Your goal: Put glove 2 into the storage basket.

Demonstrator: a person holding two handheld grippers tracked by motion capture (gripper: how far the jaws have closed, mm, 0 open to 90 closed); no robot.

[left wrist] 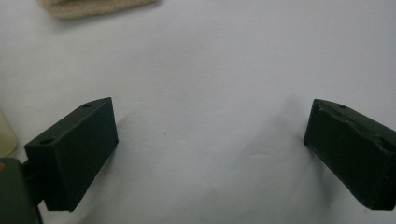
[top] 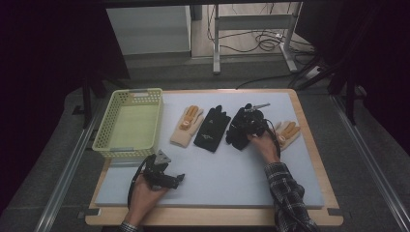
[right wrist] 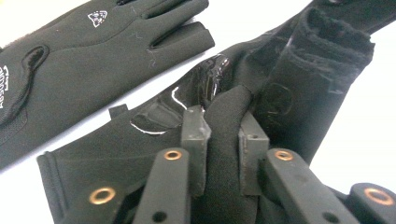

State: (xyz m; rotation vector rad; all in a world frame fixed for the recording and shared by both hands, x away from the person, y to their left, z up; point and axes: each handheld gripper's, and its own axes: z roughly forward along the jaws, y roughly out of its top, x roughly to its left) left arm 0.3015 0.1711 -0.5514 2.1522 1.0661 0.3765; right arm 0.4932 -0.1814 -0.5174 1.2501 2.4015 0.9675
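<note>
While pinched between nearly closed jaws, a fold of the black glove (right wrist: 224, 116) right of centre on the grey mat (top: 227, 174), held by the right gripper (right wrist: 223, 135) directly above it in the high view. Second black glove (top: 212, 128) flat just to its left, tan gloves (top: 186, 125) flanking both. Left gripper (left wrist: 210, 135) at lower left near the yellow basket (top: 128, 123), jaws wide apart, nothing between them.

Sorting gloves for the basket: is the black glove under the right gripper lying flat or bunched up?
Bunched. The right gripper has its jaws shut on a raised fold of the black glove, pinched up between them.
</note>
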